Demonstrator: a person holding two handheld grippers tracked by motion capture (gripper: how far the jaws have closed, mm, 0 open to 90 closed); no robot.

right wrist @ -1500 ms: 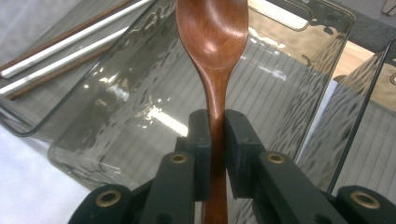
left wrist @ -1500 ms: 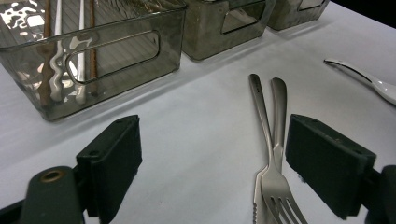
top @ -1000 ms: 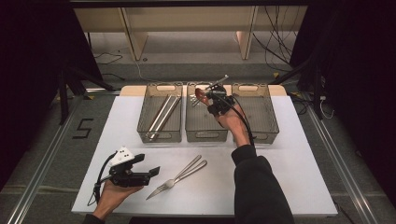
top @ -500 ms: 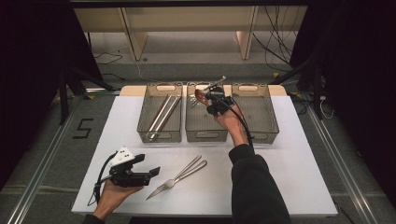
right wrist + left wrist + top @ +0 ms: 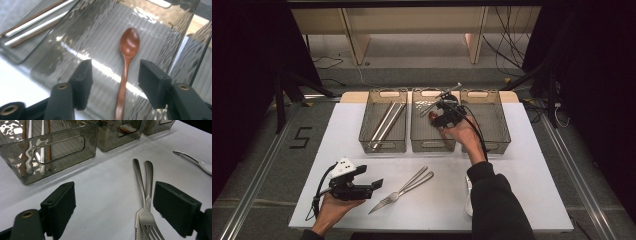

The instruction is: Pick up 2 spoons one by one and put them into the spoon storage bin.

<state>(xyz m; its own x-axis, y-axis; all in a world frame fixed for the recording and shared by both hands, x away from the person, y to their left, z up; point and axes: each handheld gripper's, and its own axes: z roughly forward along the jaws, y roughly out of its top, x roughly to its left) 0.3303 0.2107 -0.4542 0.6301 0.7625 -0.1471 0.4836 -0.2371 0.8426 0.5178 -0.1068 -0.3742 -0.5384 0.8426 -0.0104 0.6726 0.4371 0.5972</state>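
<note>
Both grippers are black, with blocky rectangular jaw pads. The left gripper (image 5: 377, 184) carries a pale three-cornered plate on top and trails a black cable. The right gripper (image 5: 113, 80) shows brass-coloured bushings at its jaw arms. The right arm wears a dark, probably black, long sleeve (image 5: 497, 200).
</note>
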